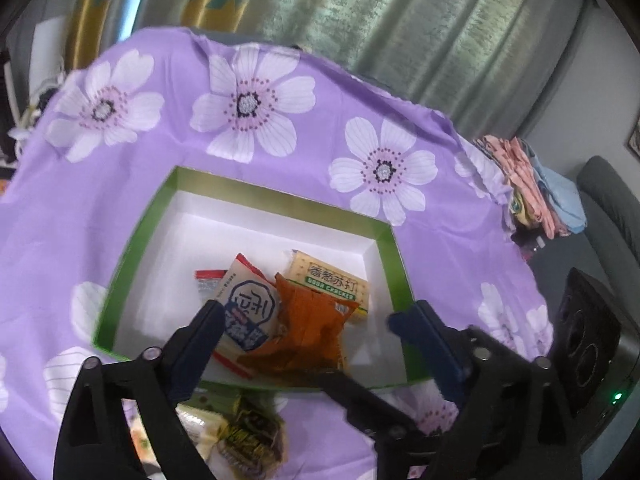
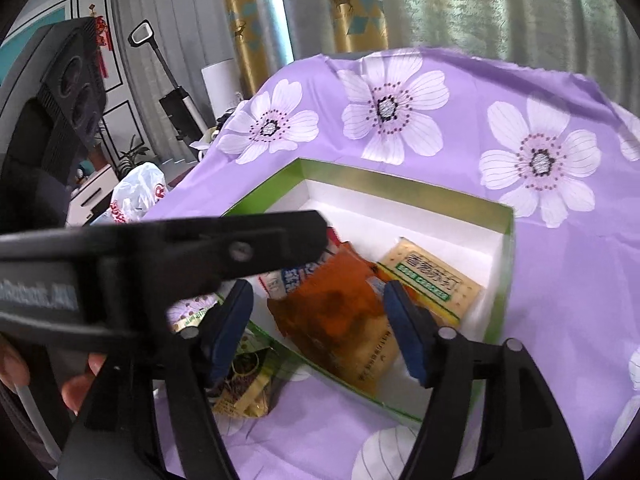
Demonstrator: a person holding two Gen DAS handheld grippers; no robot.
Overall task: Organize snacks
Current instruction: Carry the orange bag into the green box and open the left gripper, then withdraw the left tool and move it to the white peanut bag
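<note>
Both tools, left tool (image 1: 302, 320) and right tool (image 2: 318, 328), hung apart, empty, over your green box (image 1: 280, 194); orange packet (image 1: 308, 320) lay dropped inside.

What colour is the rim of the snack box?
Green rim, white inside; clearest in the left wrist view.

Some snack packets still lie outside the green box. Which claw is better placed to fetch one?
Probably left: the left claw is open and the loose packets lie just beneath it; the right claw is farther over the box.
</note>
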